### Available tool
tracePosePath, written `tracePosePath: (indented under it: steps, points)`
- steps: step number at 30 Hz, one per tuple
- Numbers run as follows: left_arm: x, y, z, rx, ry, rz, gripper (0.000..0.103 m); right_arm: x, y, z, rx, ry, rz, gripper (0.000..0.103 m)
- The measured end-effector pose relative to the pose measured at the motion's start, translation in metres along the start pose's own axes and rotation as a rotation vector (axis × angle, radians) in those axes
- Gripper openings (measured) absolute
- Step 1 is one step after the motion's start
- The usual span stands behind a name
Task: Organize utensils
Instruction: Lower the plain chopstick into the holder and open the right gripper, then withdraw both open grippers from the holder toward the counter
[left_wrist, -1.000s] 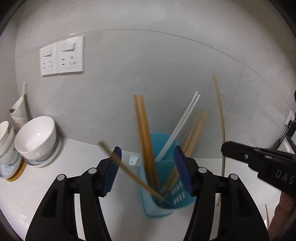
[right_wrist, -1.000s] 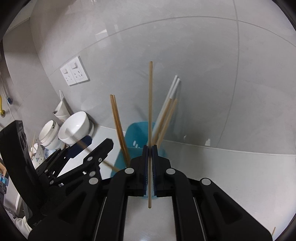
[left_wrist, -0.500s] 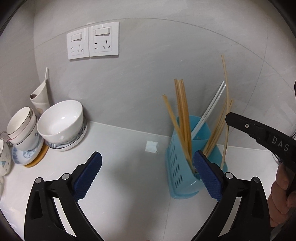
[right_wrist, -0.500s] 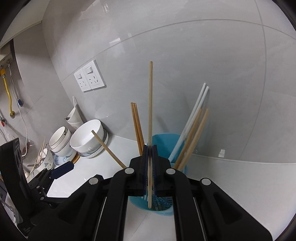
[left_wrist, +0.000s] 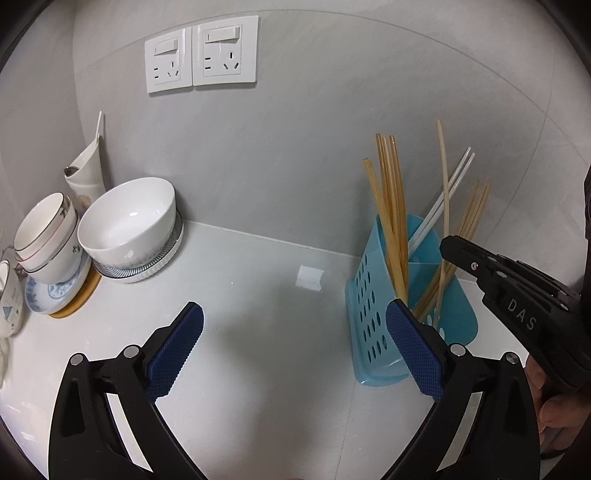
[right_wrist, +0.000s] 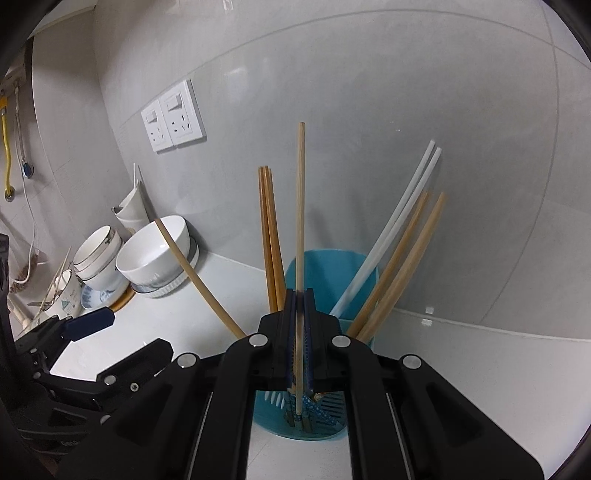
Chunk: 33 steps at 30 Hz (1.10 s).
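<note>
- my right gripper (right_wrist: 300, 339) is pressed together on a single wooden chopstick (right_wrist: 300, 206); it stands upright between the blue pads, top end well above the gripper, lower end poking out below it over the holder's inside
- blue holder (right_wrist: 332, 269) sits on the white counter (right_wrist: 480, 369) near the grey wall; perforated side, divider inside; in the left wrist view the holder (left_wrist: 373, 314) is just right of my left gripper's right pad
- already in the holder: a bunch of brown chopsticks (right_wrist: 269, 229) upright at the left; one wooden chopstick (right_wrist: 192, 273) leaning far out to the left; two white chopsticks (right_wrist: 402, 214) leaning right; two tan chopsticks (right_wrist: 406, 251) leaning right below them
- my left gripper (left_wrist: 293, 349) is spread wide; nothing between the blue pads; bare counter (left_wrist: 258, 295) under it; it has just been opening over the last moment
- right gripper seen from the left wrist view (left_wrist: 448, 247) comes in from the right edge, tip at the holder's top rim; a person's fingers (left_wrist: 554, 410) on its handle
- left side of the counter: large white bowl (left_wrist: 129, 221) on a ribbed plate; stacked smaller bowls (left_wrist: 48, 236) on a blue patterned saucer; white folded container (left_wrist: 88, 173) behind
- two white wall sockets (left_wrist: 201, 53) on the wall above
</note>
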<state>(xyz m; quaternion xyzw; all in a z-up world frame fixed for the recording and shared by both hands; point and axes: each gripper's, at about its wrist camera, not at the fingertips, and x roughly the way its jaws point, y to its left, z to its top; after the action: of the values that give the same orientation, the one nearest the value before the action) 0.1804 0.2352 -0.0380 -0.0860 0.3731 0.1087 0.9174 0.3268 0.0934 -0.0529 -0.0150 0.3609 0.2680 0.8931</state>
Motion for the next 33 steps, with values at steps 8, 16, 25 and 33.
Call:
tracePosePath:
  steps: [8,16,25,33]
  points:
    - [-0.006,0.001,-0.003,-0.024,0.005,0.014,0.097,-0.018,-0.007,0.001,0.005,-0.017,-0.031,0.041]
    - [-0.027,-0.027,-0.009,0.002,0.000,-0.024,0.097,-0.074,-0.047,-0.011,0.068,-0.052,-0.155,0.079]
    - [-0.044,-0.092,-0.034,0.092,0.059,-0.159,0.097,-0.155,-0.123,-0.071,0.214,0.003,-0.406,0.095]
    - [-0.051,-0.185,-0.076,0.204,0.164,-0.272,0.097,-0.229,-0.197,-0.138,0.316,0.067,-0.572,0.095]
